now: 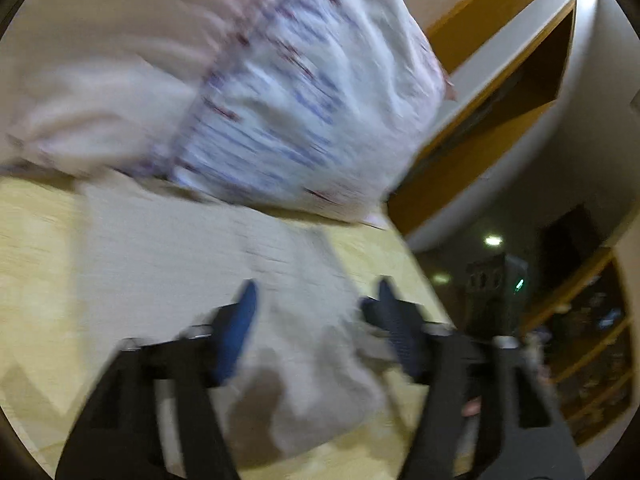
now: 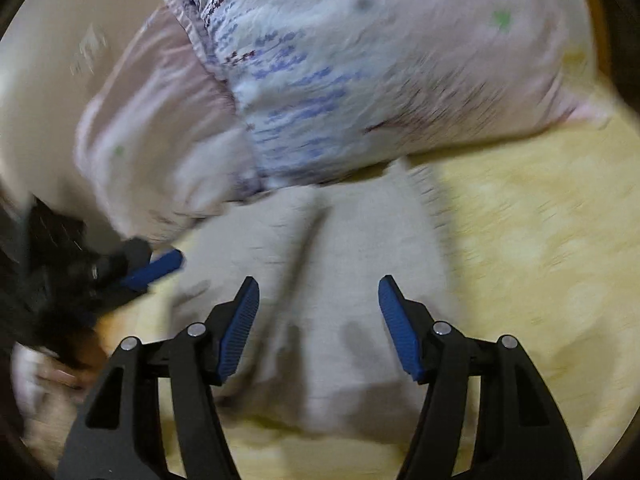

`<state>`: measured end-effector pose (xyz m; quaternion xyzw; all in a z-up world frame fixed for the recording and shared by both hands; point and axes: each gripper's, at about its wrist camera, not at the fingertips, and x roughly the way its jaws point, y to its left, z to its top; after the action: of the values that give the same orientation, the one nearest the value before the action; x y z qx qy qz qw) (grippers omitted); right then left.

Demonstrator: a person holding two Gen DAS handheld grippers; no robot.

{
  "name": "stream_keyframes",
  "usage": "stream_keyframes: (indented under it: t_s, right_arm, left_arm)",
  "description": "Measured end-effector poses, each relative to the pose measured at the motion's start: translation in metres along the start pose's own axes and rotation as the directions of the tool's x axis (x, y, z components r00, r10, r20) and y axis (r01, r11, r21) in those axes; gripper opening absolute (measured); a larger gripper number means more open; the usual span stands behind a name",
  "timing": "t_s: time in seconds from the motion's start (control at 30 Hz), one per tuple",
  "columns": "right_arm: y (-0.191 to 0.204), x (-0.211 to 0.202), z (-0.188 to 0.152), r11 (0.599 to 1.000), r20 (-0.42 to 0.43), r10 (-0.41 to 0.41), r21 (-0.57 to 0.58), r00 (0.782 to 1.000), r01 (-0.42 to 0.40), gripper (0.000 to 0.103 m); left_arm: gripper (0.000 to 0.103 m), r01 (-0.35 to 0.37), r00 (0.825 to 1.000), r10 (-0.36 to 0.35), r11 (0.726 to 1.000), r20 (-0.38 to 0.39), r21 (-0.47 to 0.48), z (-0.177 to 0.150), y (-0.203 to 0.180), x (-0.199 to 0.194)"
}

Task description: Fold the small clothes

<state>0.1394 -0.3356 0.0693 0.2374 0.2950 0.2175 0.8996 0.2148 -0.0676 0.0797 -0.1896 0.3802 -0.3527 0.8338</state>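
blue pads: the right gripper (image 2: 319, 308) hangs with its ribbed blue fingers (image 2: 240, 320) spread wide, nothing between them, over the near part of the garment.
left gripper (image 1: 316, 308): fingers likewise parted and empty, above the garment's near end; in the right wrist view it (image 2: 154, 268) shows at the garment's left edge, blurred.
grey garment (image 2: 352, 280): a small pale grey piece of clothing lying flat on the bed, running from the near edge up to the pillows, with a soft crease down its middle; in the left wrist view (image 1: 200, 256) it reaches close to the bed's right edge.
bed cover (image 2: 540, 240): pale yellow, patterned, carrying everything.
pillows: a white pillow with blue and red print (image 2: 340, 80) and a pale pink one (image 2: 152, 128) beside it lie at the far edge, touching the garment's far end.
sharpness: both views are motion-blurred.
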Motion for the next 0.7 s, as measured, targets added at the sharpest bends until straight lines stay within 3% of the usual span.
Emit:
stream_keyframes:
  t_s: [0.07,0.2,0.27,0.47,0.6,0.7]
  right_arm:
    - [0.003,0.017,0.001,0.996,-0.069,0.066,0.059,0.995,-0.062,0.063]
    - [0.003,0.054,0.006,0.987,-0.169,0.114,0.134,0.979,-0.092,0.062]
    - [0.004,0.069,0.006,0.978,-0.194,0.154,0.171,0.969,-0.121,0.051]
    - [-0.001,0.089,0.011,0.957,-0.168,0.203,0.243,0.965,-0.159,0.043]
    - [-0.001,0.095,0.016,0.965,-0.145,0.17,0.225,0.975,-0.135,0.021]
    - [0.002,0.093,0.016,0.974,-0.115,0.15,0.189,0.982,-0.127,0.017]
  left_arm:
    - [0.081,-0.123,0.992,0.121,0.99,0.039,0.066,-0.006,0.003,-0.014]
    - [0.09,-0.264,0.965,0.262,0.96,0.032,0.091,-0.012,0.02,-0.018]
    - [0.094,-0.313,0.949,0.314,0.947,-0.008,0.069,-0.016,0.033,-0.014]
    - [0.095,-0.326,0.941,0.327,0.945,-0.081,0.022,-0.023,0.059,-0.003]
    - [0.095,-0.32,0.943,0.318,0.947,-0.097,-0.009,-0.025,0.065,0.005]
    - [0.096,-0.322,0.942,0.32,0.947,-0.099,-0.012,-0.026,0.066,0.006]
